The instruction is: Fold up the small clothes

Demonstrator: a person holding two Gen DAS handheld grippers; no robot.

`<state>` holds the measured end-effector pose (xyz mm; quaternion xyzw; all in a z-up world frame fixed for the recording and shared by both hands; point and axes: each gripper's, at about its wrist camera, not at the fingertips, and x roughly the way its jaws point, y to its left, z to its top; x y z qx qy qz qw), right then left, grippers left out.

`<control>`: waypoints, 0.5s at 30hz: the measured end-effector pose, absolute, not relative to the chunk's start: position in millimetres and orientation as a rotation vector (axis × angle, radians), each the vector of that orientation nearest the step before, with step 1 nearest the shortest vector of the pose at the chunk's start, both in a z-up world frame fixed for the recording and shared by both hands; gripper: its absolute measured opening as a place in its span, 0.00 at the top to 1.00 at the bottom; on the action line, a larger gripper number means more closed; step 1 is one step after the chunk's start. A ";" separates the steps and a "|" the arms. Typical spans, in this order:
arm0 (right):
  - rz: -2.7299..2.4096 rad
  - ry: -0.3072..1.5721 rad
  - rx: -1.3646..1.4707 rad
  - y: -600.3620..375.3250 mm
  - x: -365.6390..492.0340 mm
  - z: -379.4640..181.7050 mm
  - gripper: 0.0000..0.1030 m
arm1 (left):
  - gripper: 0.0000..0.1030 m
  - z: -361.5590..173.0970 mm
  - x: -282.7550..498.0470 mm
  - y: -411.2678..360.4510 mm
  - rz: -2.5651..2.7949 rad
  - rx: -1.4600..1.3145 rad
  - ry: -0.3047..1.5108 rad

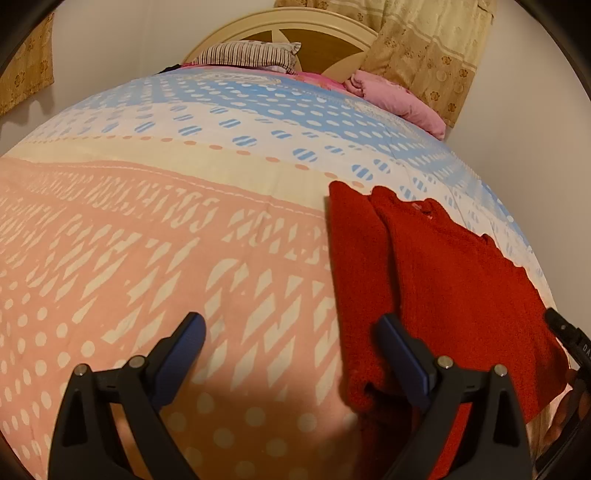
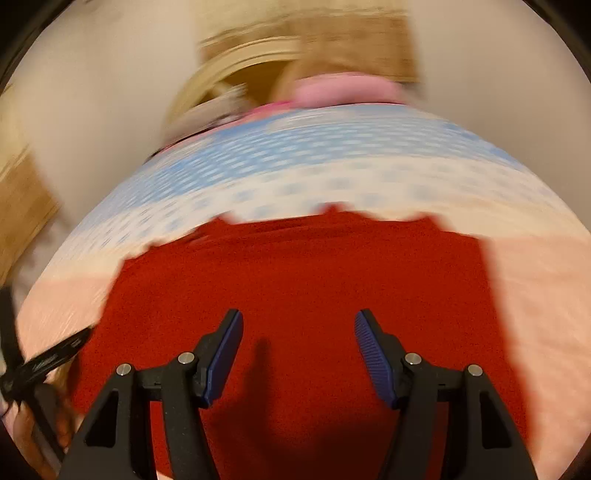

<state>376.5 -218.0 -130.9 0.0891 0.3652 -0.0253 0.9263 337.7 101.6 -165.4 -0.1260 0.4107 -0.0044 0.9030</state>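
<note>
While the right gripper (image 2: 298,354) is held over the red garment (image 2: 295,295), its jaws are seen spread wide with nothing between them, the blue pads clear of the cloth; the view is smeared, so fine detail cannot be told. The left gripper (image 1: 291,354) is likewise spread and empty, one finger over the garment's near left border, the other over bare bedspread (image 1: 147,240).

The garment is laid flat on the bedspread, near the bed's edge, with one side already turned over onto the body, judging from the raised strip seen in the left wrist view; a scalloped hem or neckline is shown at its far end. It is judged to be soft, light and fuzzy, a knit or fleece; it would sag and drag rather than hold shape, so a corner or the doubled edge would be best pinched.

Wide open room is offered beside the garment across the bedspread; beyond it, pillows (image 1: 251,55) and a pink bundle (image 1: 399,96) are well apart, near the headboard (image 1: 295,22).
</note>
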 end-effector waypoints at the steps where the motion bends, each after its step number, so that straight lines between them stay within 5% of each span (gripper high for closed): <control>1: -0.075 0.758 0.194 -230.4 374.2 -133.1 0.38 | 0.06 -165.3 337.8 101.4 -0.009 -0.258 0.850; 15: 0.024 0.801 0.239 -261.3 362.2 -152.2 0.38 | 0.06 -166.0 339.9 95.5 -0.001 -0.216 0.862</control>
